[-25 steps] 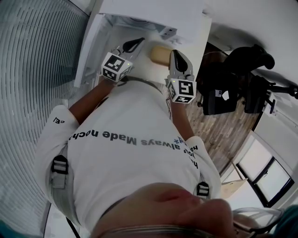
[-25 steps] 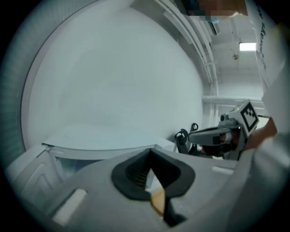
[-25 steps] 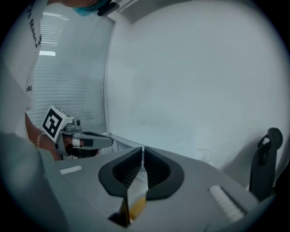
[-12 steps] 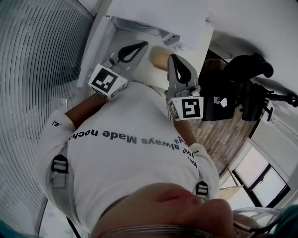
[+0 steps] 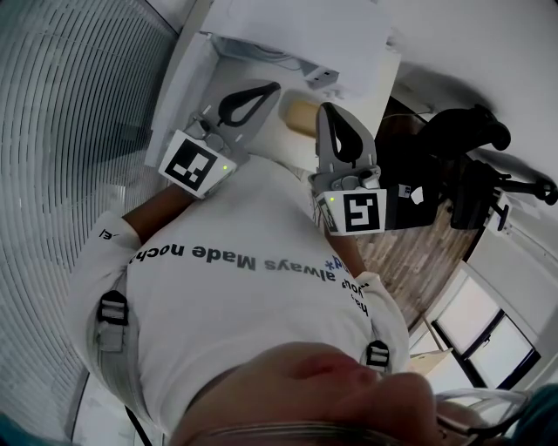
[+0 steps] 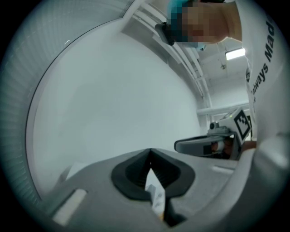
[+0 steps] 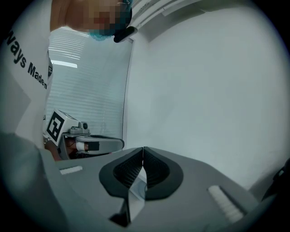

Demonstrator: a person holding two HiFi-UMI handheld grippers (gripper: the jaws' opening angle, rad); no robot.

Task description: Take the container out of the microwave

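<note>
A: So, which way did the container lie from the tools?

B: Ahead of both. I took the tan rounded thing for the container. It showed between the two tips, below the front edge of the white microwave. The head view did not settle whether it sat inside or just out in front.

A: Which hand was nearer?

B: The right gripper, by a little. Its tip stood just beside the tan shape, while the left gripper pointed past the other side, somewhat further off. Only part of the container showed, so I could not tell its long axis.

A: And the jaws?

B: Pressed together on both, tips meeting, with nothing pinched that I could make out. Each gripper view looked onto a blank white surface, not at the container.

A: What differed from a second before?

B: Both grippers had come up toward the head camera. Their marker cubes showed larger and wider apart, and the left one had swung out to the left. The container kept its place against the microwave.
</note>
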